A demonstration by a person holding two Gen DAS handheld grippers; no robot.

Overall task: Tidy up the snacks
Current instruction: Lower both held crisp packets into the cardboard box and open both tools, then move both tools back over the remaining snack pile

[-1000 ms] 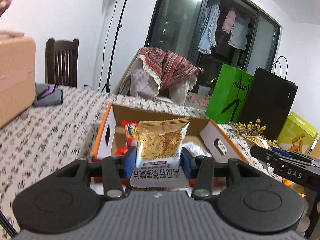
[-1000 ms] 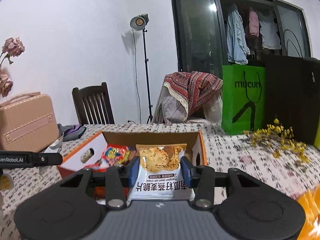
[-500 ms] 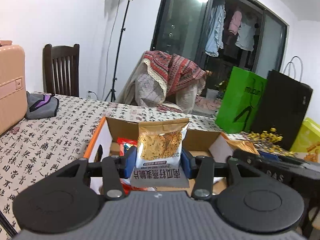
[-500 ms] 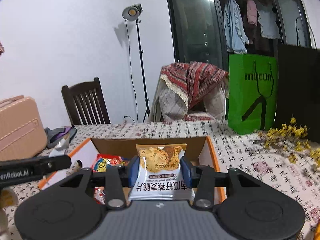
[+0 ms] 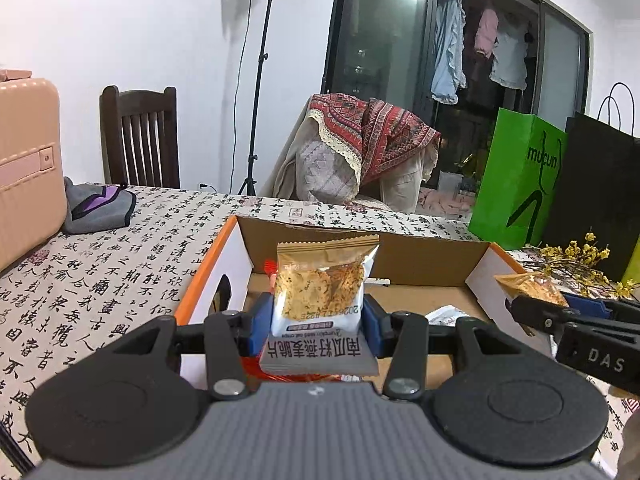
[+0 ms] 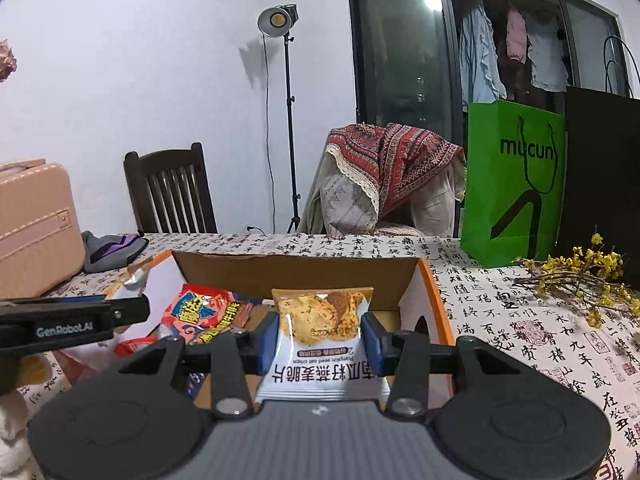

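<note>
The left gripper (image 5: pixel 316 322) fingers (image 5: pixel 258 322) squeeze a cracker packet (image 5: pixel 322 296) between them, above the cardboard box (image 5: pixel 420 256). The right gripper (image 6: pixel 320 340) fingers (image 6: pixel 370 340) clamp another cracker packet (image 6: pixel 324 332) over the same box.

A plain white wall (image 6: pixel 140 80) runs behind the counter (image 5: pixel 100 272), which is covered by a pale cloth printed with black calligraphy. A black tripod floor lamp (image 6: pixel 280 20) with a round lit head stands against the wall. Beside it is a dark wooden slat-back chair (image 5: pixel 140 136). To the right, a second seat is draped with a red patterned woven throw (image 6: pixel 396 164) over beige fabric. Behind it, dark-framed glass doors (image 5: pixel 380 40) reflect a ceiling light, and pale clothes (image 6: pixel 516 40) hang beyond the glass. A pink hard-shell suitcase (image 6: pixel 32 220) sits at the counter's left edge.
</note>
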